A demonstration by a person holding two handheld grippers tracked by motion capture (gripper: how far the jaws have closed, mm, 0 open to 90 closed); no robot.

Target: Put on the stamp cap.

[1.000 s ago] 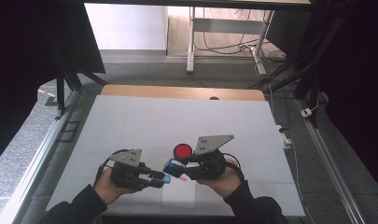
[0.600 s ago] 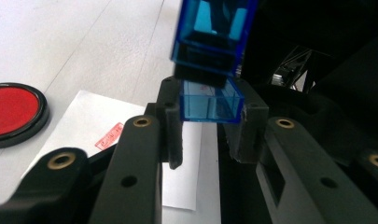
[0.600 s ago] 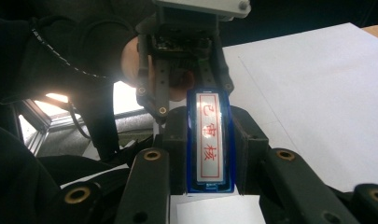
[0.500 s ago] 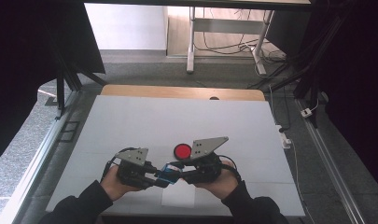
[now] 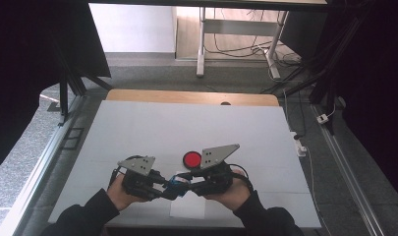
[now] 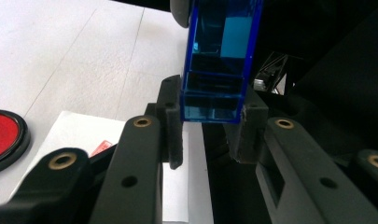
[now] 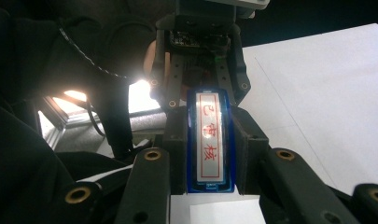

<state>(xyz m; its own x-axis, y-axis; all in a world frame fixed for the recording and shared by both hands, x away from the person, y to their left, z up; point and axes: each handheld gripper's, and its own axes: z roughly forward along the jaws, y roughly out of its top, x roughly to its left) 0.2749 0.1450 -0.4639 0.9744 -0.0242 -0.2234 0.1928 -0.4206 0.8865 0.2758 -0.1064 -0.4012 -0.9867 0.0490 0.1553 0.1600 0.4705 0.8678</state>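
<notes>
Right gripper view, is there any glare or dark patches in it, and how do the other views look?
Right gripper view: bright glare left of the blue transparent plastic stamp, dark surroundings. Left gripper view: evenly lit, stamp sharp. High view: white table bright, edges black.

White table [image 5: 137, 132], with a wooden edge [image 5: 186, 97] at the far side. Round red pad [image 5: 191, 158] with a black rim out on the white top, and a white paper [image 5: 186, 209] flat near the front edge. Grey floor [image 5: 152, 73] past the table, with metal legs [image 5: 201, 44] and loose cables [image 5: 236, 46].
</notes>
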